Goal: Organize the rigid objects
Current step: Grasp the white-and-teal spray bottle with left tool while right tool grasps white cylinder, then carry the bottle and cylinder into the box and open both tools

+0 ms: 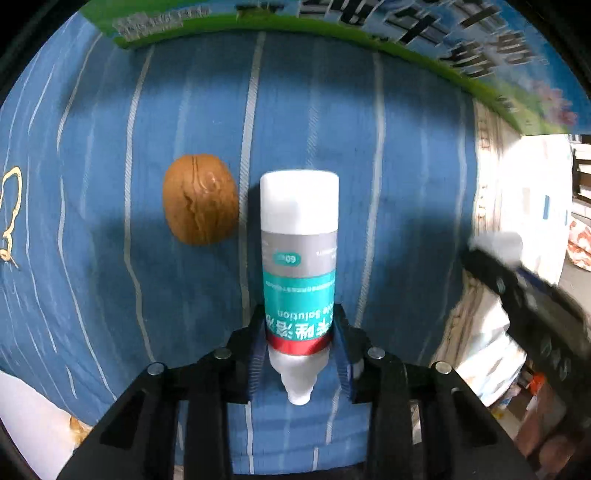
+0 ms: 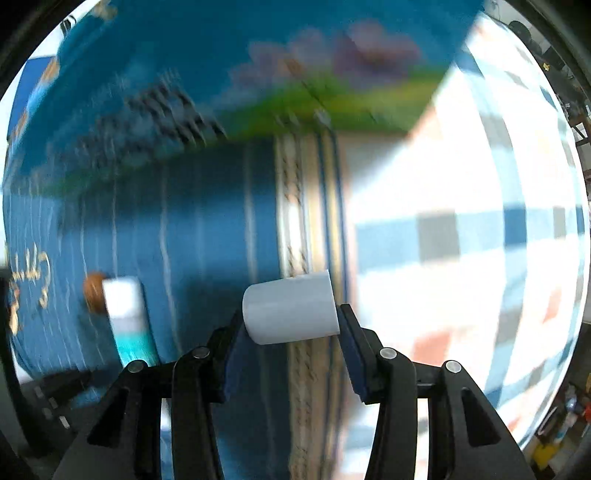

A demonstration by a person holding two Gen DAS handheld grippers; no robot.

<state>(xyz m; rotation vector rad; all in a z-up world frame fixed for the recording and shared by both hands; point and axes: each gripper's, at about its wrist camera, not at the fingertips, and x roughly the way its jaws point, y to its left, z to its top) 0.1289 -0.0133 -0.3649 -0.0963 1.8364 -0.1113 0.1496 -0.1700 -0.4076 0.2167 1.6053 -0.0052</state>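
1. A blue cloth (image 1: pixel 177 332) with thin pale stripes lies spread under the left tongs and fills most of that view.
2. Yellow stitched lettering (image 1: pixel 9 218) sits on the cloth, far to the left of the tongs.
3. A printed box (image 1: pixel 406 33) with a green band, blue sky and dark characters lies along the cloth's far edge, beyond the tongs.
4. A checked cloth (image 2: pixel 461 229) in white, blue, grey and orange lies to the right of the right tongs, past the blue cloth's woven border (image 2: pixel 295 221).
5. Blurred clutter (image 1: pixel 535 398) shows low to the right of the left tongs.
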